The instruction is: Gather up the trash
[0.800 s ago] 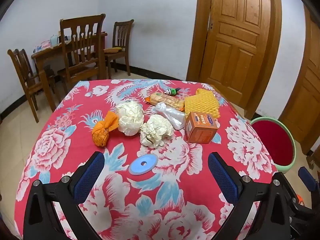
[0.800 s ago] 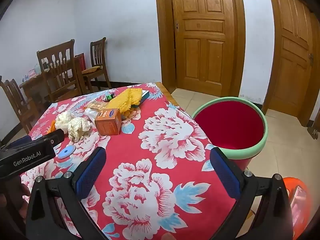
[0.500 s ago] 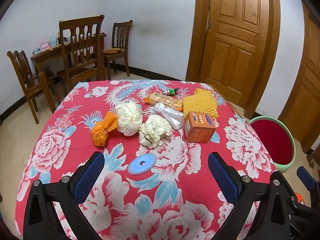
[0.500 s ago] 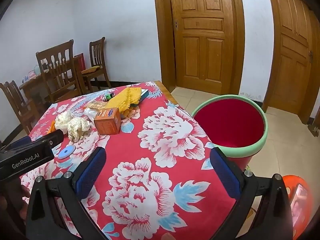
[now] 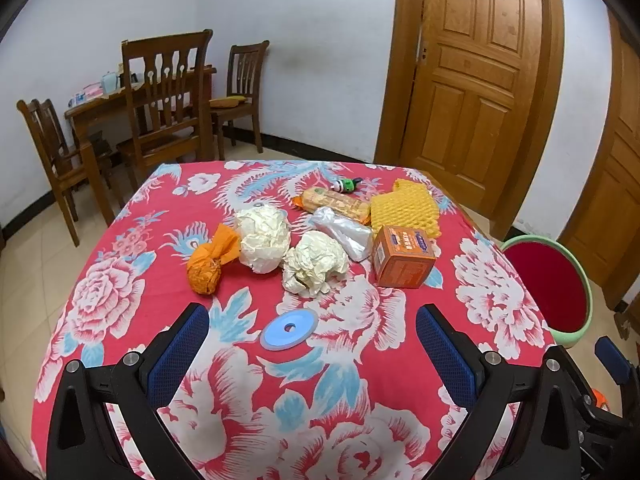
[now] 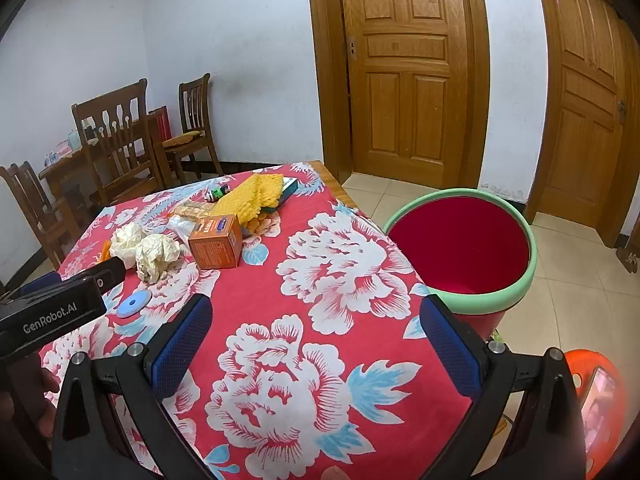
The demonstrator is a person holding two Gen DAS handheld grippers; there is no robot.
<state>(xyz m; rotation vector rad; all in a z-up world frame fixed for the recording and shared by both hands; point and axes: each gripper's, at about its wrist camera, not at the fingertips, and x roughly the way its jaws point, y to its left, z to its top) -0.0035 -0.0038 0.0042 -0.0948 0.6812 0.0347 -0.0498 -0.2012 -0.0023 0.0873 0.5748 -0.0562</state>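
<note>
The left gripper (image 5: pixel 312 344) is held above the near part of the surface (image 5: pixel 120 300), which is covered by a red floral cloth. Its fingers (image 5: pixel 180 352) are spread wide and nothing is gripped. A blue disc (image 5: pixel 289 329) lies on the cloth between the fingertips, without contact.

The trash is grouped at the middle of the surface. An orange paper wad (image 5: pixel 208 262) lies at the left, touching a white paper ball (image 5: pixel 263 238). A second paper ball (image 5: pixel 314 262) lies just beside the first. A clear plastic bag (image 5: pixel 343 232) rests between the second ball and an orange box (image 5: pixel 402 256). Behind these, a biscuit packet (image 5: pixel 334 203) and a yellow foam net (image 5: pixel 404 208) are placed; a small green bottle (image 5: pixel 347 185) lies farther back.

The right gripper (image 6: pixel 316 340) is held over the right edge of the surface, its fingers (image 6: pixel 184 344) likewise spread wide and empty. A red bin (image 6: pixel 464 248) with a green rim stands on the floor just beside that edge.
</note>
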